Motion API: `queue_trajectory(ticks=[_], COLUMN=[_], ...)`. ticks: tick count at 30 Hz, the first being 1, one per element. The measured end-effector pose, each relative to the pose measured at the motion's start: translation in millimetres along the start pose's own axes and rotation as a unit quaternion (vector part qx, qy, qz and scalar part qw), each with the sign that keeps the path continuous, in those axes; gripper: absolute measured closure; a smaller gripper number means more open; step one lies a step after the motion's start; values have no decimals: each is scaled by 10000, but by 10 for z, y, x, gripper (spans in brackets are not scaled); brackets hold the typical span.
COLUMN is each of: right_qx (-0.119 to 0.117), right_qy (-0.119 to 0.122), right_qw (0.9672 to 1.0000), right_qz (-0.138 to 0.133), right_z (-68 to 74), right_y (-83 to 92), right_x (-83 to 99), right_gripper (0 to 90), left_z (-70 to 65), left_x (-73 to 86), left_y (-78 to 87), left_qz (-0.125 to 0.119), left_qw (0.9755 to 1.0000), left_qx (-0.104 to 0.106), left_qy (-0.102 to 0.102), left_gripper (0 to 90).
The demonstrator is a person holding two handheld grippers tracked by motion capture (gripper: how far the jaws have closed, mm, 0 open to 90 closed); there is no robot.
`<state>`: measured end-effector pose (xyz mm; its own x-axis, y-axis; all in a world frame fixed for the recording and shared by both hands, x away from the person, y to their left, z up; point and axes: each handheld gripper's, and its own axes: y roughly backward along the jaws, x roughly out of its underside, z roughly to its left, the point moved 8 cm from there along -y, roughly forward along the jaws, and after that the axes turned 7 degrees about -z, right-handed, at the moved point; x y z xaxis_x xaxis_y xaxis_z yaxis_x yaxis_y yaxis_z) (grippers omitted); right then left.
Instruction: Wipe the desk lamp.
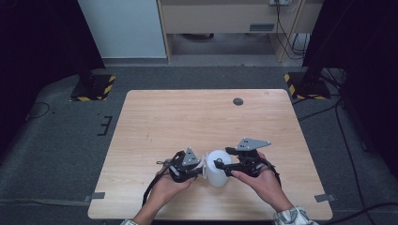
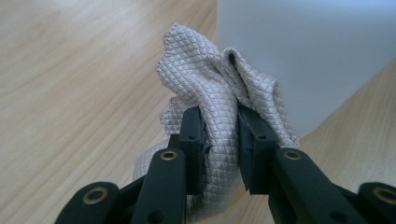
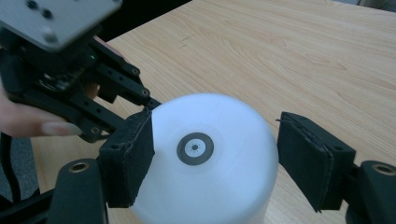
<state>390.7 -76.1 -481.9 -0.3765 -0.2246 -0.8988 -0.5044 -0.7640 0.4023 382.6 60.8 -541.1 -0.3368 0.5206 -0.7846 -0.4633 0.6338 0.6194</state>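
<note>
A: Largest first: a light wooden table [image 1: 155, 117] on grey carpet, with a small dark round grommet [image 1: 238, 101] set in the top near its far edge.

B: And on it?

A: A white translucent plastic container [image 1: 218, 168], cylindrical, standing near the front edge between the two hands. From the right gripper view its top [image 3: 195, 148] carries a small dark ring mark at the centre.

B: The right gripper [image 1: 227, 165]?

A: Its jaws stand part open around the container. The near pad [image 3: 128, 156] lies against the container's side; the far pad [image 3: 310, 158] looks just clear of it, with a strip of table visible between (whether that side presses I cannot tell).

B: The left gripper [image 1: 199, 168]?

A: Clamped tight on a crumpled white cloth [image 2: 210, 93] with a fine diamond weave. In the left gripper view the cloth bulges up between the two black jaws and rests against the container's wall [image 2: 317, 46].

B: So where is the cloth relative to the table?

A: Just left of the container, touching it, held at the gripper's tips [image 1: 205, 162]. Both hands sit low near the front edge.
</note>
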Motion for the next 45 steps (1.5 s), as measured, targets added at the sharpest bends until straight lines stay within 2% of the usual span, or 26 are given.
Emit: queue_trajectory(ticks=[5,8,11,13,14,17,20,23,25,29,38,45], right_qx=[5,-1,-2,-6,-6,-10,-30,-24,-24,-8,-41,-81], right_qy=[-1,-1,1,-3,-4,9,1,-17,-16,-10,6,30], right_qw=[10000,10000,10000,10000,10000,10000,10000,10000,10000,10000,10000,10000], right_qz=[-7,-4,-13,-24,-24,-26,-29,-36,-31,-41,-50,-47], right_z=[-2,-4,-5,-6,-5,0,4,8,4,5,8,25], right_y=[6,9,14,14,13,11,5,-4,-5,-5,-9,-19], right_x=[3,6,8,10,9,8,8,4,4,3,3,2], right_gripper=[282,281,281,280,280,280,279,279,279,279,279,278], left_z=[-3,-16,-13,-7,-2,9,4,-9,-12,4,7,5], left_x=[86,129,138,117,74,-33,-188,-291,-310,-278,-63,51], left_y=[-96,-152,-153,-125,-80,41,201,291,300,247,24,-73], left_qz=[142,246,246,167,42,-202,-446,-525,-484,-412,-102,32], left_qw=[9999,9997,9997,9998,9999,9996,9988,9986,9988,9991,9999,10000], left_qx=[7,-18,29,64,98,117,107,68,37,40,23,-6], left_qy=[-5,-77,-60,10,102,179,149,36,-45,-11,54,48], left_gripper=[730,730,731,730,731,730,730,730,730,729,730,730])
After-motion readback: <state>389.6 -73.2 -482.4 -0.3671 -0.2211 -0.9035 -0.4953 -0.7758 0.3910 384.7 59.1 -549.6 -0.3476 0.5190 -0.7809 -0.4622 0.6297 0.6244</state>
